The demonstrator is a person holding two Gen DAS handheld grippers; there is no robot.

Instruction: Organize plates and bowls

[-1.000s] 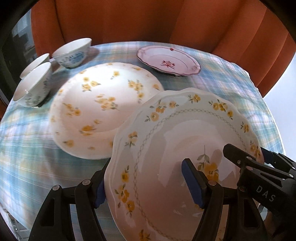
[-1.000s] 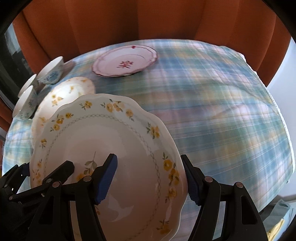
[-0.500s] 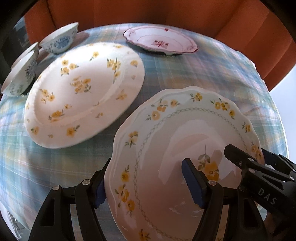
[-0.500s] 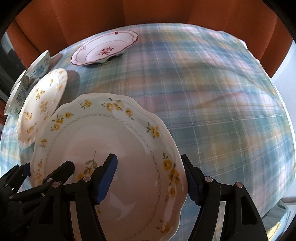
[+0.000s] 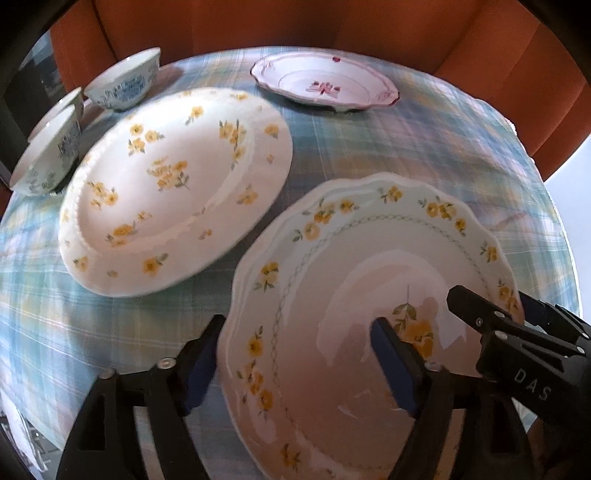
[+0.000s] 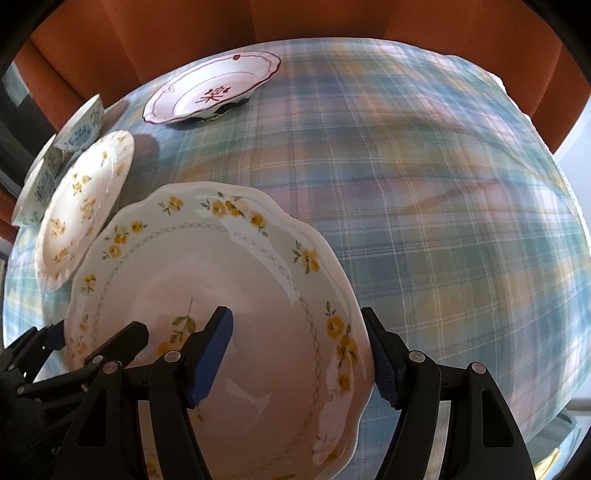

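Both grippers hold one scalloped plate with yellow flowers above the plaid table. My left gripper is shut on its left rim, one finger under it and one on top. My right gripper is shut on its right rim in the same way. A second yellow-flowered plate lies on the table to the left. A pink-rimmed plate lies at the back. Three blue-patterned bowls stand at the far left.
The round table has a blue-green plaid cloth and its right half is bare cloth. Orange curtains hang close behind the table. The table's edge falls away at the right and front.
Both grippers and the held plate have swung over the table. The flowered plate on the table first drew away from the held plate, then came nearer again. The grip is the same.
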